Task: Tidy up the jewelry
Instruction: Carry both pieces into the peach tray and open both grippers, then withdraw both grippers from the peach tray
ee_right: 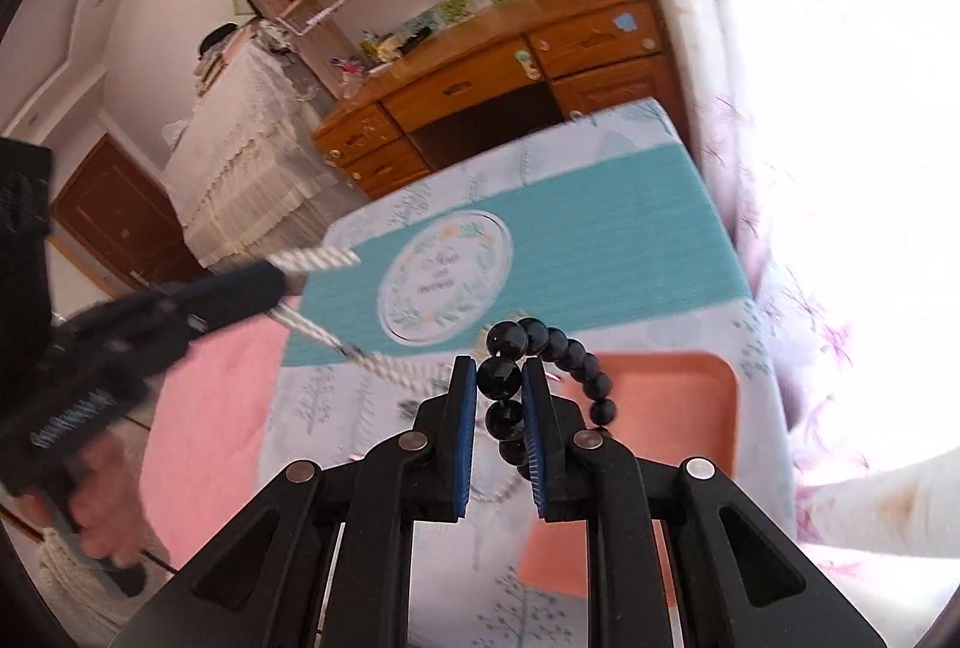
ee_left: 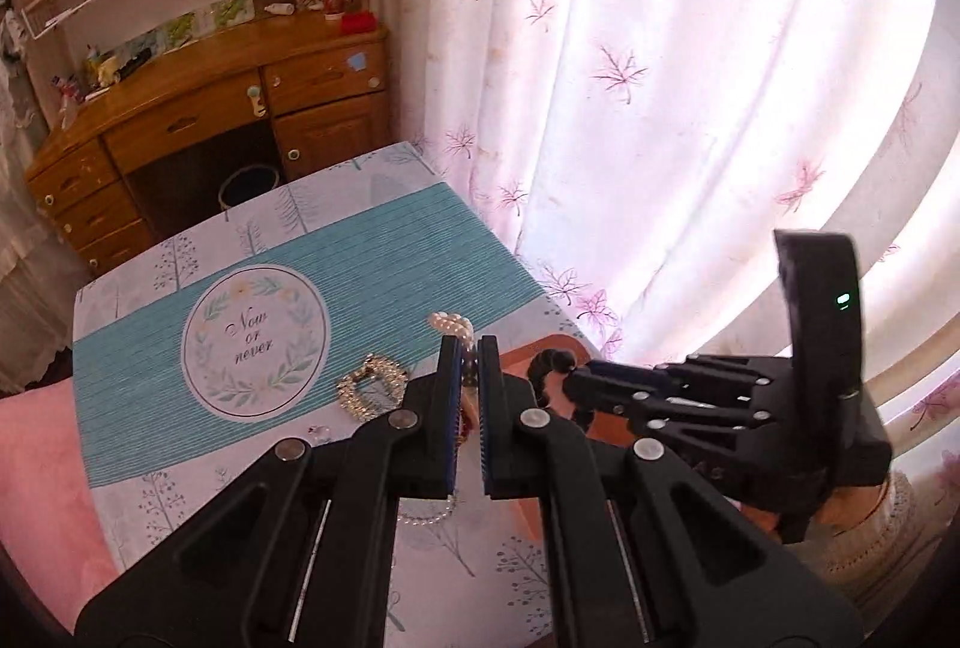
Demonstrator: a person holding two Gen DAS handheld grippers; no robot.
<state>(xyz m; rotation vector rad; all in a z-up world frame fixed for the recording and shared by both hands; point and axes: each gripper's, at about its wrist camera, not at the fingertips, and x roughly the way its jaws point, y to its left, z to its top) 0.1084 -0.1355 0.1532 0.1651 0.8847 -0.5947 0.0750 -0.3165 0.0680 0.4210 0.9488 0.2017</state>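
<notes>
Right wrist view showed the right hand-held gripper (ee_right: 499,387) clenched on a black bead bracelet (ee_right: 549,348), lifted above the orange tray (ee_right: 690,396) on the desk (ee_right: 624,240). Left hand-held gripper (ee_right: 282,282) was clamped on a silvery chain (ee_right: 318,258). A pearl strand (ee_left: 451,324) and a rhinestone piece (ee_left: 369,387) lay on the desk.
</notes>
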